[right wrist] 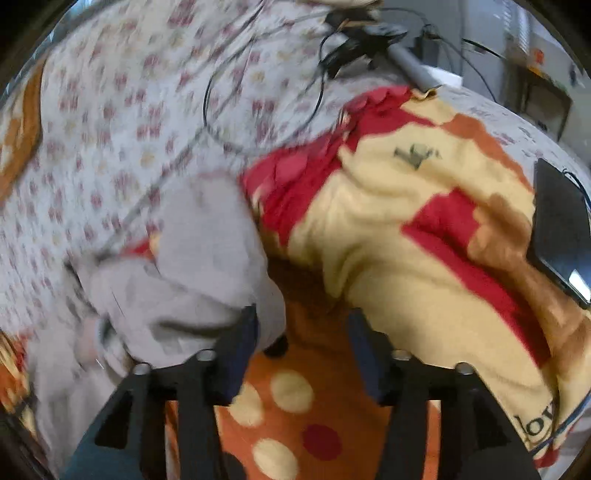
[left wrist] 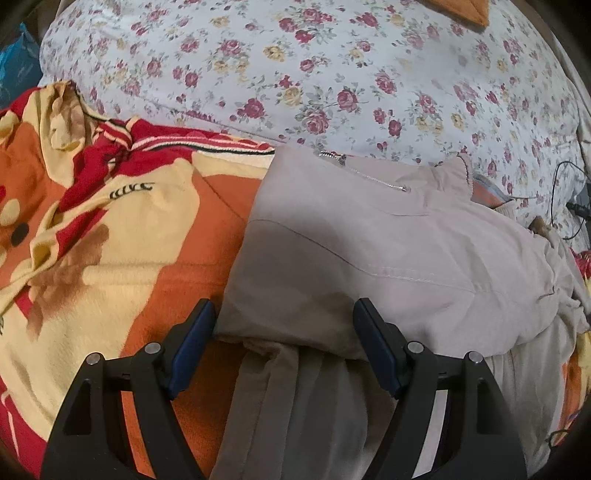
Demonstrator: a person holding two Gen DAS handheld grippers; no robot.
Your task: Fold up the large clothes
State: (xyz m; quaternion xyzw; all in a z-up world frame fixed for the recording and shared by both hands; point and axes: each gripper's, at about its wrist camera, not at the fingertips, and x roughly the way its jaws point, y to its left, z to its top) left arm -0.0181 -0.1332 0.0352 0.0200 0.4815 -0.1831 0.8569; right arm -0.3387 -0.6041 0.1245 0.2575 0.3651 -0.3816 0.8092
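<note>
A beige zip-up jacket lies folded on an orange, yellow and red fleece blanket. My left gripper is open over the jacket's near edge. Its fingers straddle the thick fold without pressing on it, and the left pad sits at the jacket's left border. The right wrist view is blurred. In it a bunched part of the jacket lies just left of my right gripper. That gripper is open, with only the spotted blanket showing between its fingers.
A floral bed sheet stretches behind the blanket. A black phone-like slab rests on the blanket at the right. Looped cables and a dark device lie on the sheet beyond. A blue bag shows at far left.
</note>
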